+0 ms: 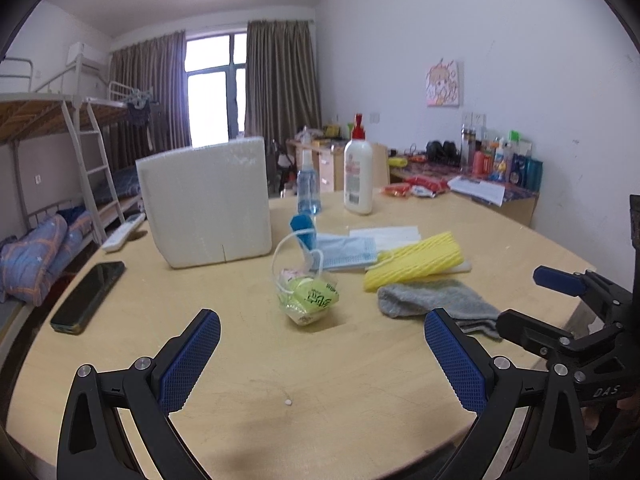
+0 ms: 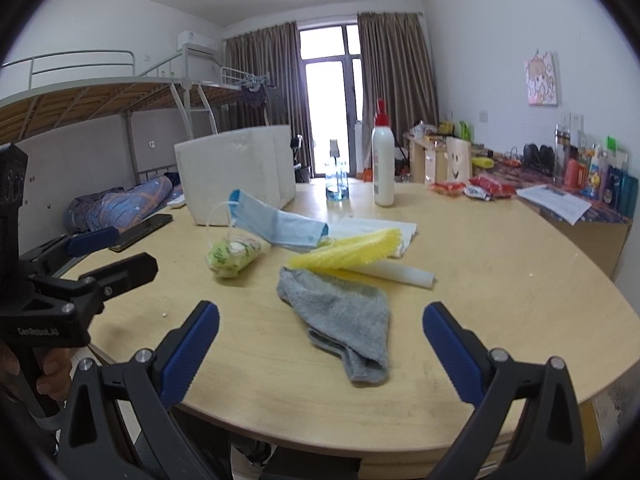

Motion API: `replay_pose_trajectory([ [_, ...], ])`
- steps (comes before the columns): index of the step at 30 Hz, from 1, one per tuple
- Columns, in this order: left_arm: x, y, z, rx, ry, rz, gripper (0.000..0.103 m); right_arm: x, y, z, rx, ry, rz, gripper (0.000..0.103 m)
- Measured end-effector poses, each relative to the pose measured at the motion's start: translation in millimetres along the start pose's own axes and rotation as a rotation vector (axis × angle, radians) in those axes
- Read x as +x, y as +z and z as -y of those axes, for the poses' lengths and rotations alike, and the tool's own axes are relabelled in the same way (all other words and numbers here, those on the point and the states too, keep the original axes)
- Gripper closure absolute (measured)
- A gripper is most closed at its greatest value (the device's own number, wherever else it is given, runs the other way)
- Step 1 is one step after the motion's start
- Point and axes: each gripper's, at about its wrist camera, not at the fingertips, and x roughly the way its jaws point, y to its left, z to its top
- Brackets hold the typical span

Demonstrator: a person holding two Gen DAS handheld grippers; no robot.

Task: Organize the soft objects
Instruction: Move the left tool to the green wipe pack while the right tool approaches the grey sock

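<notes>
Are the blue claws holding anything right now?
No. The left gripper and right gripper are both open and empty, above the table. The grey sock lies untouched.

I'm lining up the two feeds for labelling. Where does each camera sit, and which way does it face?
Left wrist: on the left claw, open over the table's near edge, facing the green packet and foam box; the right claw enters at right.
Right wrist: on the right claw, open, facing the grey sock; the left claw and a hand show at left.
Shared: sock, yellow foam net, blue mask, lotion bottle.
</notes>
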Motion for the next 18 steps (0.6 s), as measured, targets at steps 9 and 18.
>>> replay_pose_trajectory([
  [9, 43.7, 4.4, 0.6, 0.012, 0.004, -0.096, 0.001, 19.0, -1.4, 12.2, 0.022, -0.029, -0.039, 0.000],
  [18, 88.4, 7.1, -2.3, -0.007, 0.003, -0.232, 0.021, 34.0, -0.8, 23.1, 0.041, -0.030, -0.060, 0.000],
])
